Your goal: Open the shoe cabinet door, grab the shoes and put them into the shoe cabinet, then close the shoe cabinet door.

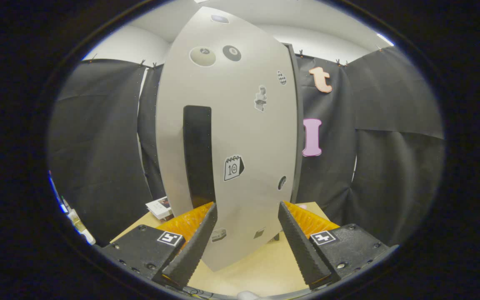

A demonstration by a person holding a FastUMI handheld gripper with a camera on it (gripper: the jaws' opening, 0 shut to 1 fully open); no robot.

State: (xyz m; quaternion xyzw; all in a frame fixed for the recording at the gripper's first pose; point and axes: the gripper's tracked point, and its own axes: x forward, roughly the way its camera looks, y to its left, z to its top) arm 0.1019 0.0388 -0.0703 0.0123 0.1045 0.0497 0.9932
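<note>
Pale grey and dotted with stickers, the shoe cabinet door (240, 137) looms straight ahead, standing on the light wooden table (261, 266), its tall dark handle slot (198, 154) just beyond one finger. The gripper (246, 214) hangs released, fingers spread wide, the door's lower edge between them, nothing gripped. A small white box (159, 207) sits beside the cabinet.

The shoe cabinet door (240, 137) stands just ahead of the spread gripper (246, 223), blocking the way; its dark slot (198, 154) offers a gap.
</note>
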